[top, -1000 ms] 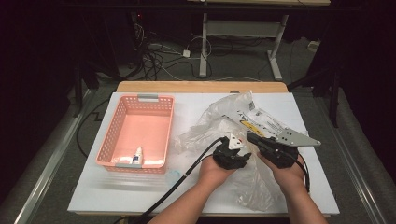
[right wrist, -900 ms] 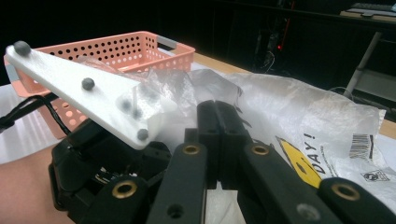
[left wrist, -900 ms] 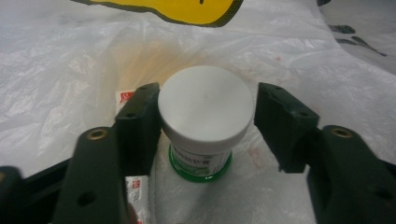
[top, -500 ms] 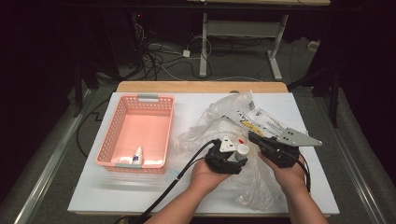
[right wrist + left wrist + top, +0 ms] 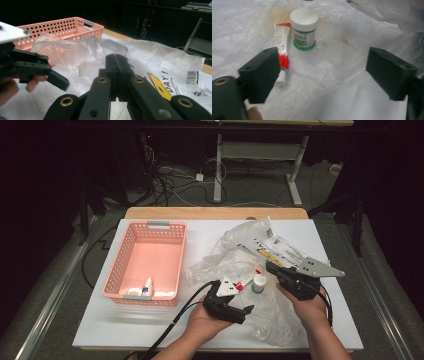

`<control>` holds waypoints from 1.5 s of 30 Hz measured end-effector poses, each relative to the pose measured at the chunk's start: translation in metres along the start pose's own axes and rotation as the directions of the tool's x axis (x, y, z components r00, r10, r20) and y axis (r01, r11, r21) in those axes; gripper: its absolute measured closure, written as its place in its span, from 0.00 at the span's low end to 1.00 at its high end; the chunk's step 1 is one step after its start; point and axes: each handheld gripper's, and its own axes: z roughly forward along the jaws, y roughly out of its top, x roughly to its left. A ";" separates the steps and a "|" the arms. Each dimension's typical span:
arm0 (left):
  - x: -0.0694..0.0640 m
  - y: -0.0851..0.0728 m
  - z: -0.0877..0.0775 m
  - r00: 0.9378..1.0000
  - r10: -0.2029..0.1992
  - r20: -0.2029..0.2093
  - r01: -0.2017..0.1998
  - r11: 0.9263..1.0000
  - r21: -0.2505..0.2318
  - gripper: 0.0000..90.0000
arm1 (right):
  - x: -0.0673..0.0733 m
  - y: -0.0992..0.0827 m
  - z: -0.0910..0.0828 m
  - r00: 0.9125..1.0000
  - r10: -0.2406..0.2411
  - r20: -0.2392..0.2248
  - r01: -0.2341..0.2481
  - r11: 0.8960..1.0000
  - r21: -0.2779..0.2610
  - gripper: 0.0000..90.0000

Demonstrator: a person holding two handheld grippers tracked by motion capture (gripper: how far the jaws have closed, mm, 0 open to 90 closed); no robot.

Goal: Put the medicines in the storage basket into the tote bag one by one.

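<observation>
- Left gripper (image 5: 235, 310): jaws have just been opening and now stand apart, nothing between them; positioned on the near side of the plastic bag (image 5: 240, 255).
- Right gripper (image 5: 117, 72): jaws closed together, pinching the plastic bag.
- Tube (image 5: 282, 45) and jar (image 5: 304, 28): lying on the plastic bag, just beside each other, released.
- Pink basket (image 5: 127, 255): left of the plastic bag.

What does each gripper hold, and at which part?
Left gripper: nothing. Right gripper: shut, seemingly pinching the plastic bag; where cannot be told.
</observation>
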 end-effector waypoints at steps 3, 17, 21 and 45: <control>0.000 -0.004 -0.011 1.000 -0.012 -0.006 0.012 1.000 0.003 0.00 | 0.000 -0.001 0.001 1.000 0.001 0.000 -0.001 1.000 0.001 1.00; 0.012 -0.025 -0.069 0.999 -0.018 -0.045 0.016 0.999 -0.037 0.00 | 0.000 -0.001 0.001 1.000 0.000 0.004 0.000 1.000 0.002 1.00; 0.020 -0.032 -0.080 0.997 -0.038 -0.070 0.036 0.999 -0.038 0.00 | 0.000 -0.001 0.000 1.000 0.001 0.006 -0.002 1.000 0.003 1.00; 0.095 -0.059 -0.155 0.921 -0.183 -0.344 0.158 0.982 -0.101 0.00 | -0.002 -0.001 -0.001 1.000 0.007 0.009 -0.007 1.000 -0.002 1.00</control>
